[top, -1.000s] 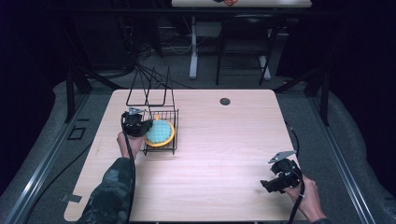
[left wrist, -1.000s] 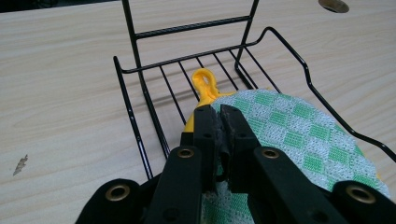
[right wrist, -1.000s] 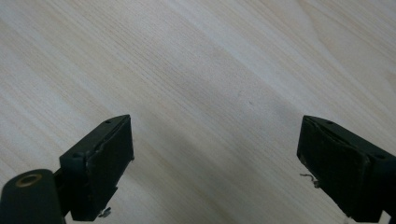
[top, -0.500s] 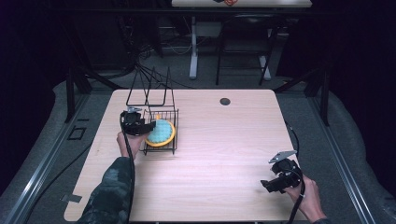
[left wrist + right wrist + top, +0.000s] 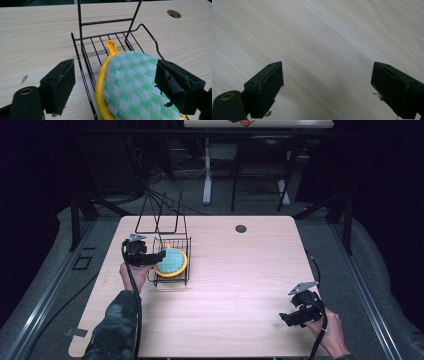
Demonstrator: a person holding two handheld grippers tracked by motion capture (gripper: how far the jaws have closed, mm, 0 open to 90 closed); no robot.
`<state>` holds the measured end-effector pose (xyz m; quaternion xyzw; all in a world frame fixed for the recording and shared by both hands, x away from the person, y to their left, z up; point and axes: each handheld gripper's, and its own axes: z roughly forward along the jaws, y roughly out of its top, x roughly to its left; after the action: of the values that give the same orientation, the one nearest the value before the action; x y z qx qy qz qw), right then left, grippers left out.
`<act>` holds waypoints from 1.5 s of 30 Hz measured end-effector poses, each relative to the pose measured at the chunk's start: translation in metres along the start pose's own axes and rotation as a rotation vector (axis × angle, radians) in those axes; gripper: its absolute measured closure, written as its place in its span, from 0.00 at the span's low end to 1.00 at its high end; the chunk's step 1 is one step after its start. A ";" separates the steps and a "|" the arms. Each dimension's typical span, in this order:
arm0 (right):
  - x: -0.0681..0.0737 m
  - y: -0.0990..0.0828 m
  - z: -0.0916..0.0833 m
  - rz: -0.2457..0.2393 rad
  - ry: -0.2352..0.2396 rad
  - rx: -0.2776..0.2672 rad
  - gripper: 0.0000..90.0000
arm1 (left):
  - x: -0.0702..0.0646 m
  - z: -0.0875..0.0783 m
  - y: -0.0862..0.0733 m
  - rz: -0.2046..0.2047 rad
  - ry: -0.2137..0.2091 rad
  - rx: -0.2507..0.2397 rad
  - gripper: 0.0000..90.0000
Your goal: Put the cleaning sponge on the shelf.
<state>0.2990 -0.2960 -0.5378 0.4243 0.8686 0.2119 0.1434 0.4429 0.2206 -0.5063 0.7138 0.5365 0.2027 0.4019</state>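
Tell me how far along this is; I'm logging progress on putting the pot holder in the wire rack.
Done: the pot holder lies in the wire rack. In hand: the left gripper has just been opening, pads off the cloth. Left: drawing it clear. The right gripper rests open over the table.

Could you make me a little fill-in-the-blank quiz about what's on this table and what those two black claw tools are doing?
1. The round checked pot holder has a rim and hanging loop coloured ____.
2. The pot holder lies in a black ____ basket.
3. The left gripper has just been opening; its jaws now stand ____, one on each side of the basket's wall.
4. The right gripper, jaws apart, hovers over bare ____ tabletop.

Missing words: yellow; wire; apart; wooden
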 end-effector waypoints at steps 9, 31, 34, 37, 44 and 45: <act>0.001 0.000 0.000 -0.002 0.002 0.000 0.12 | -0.004 -0.016 -0.007 0.002 -0.009 0.060 0.10; 0.004 0.001 -0.003 -0.021 -0.012 -0.001 0.12 | -0.051 -0.078 -0.030 0.145 -0.027 0.068 0.00; 0.004 0.001 -0.003 -0.022 -0.015 -0.003 0.12 | -0.057 -0.083 -0.036 0.169 -0.031 0.082 0.00; 0.004 0.001 -0.004 -0.023 -0.015 -0.003 0.12 | -0.063 -0.087 -0.046 0.185 -0.032 0.094 0.00; 0.005 0.001 -0.005 -0.027 -0.017 -0.006 0.12 | -0.071 -0.090 -0.068 0.213 -0.035 0.135 0.00; 0.005 0.001 -0.005 -0.028 -0.017 -0.004 0.12 | -0.072 -0.090 -0.071 0.224 -0.036 0.154 0.00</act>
<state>0.2951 -0.2927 -0.5332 0.4137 0.8727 0.2083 0.1544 0.3106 0.1928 -0.4988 0.8014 0.4601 0.1918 0.3305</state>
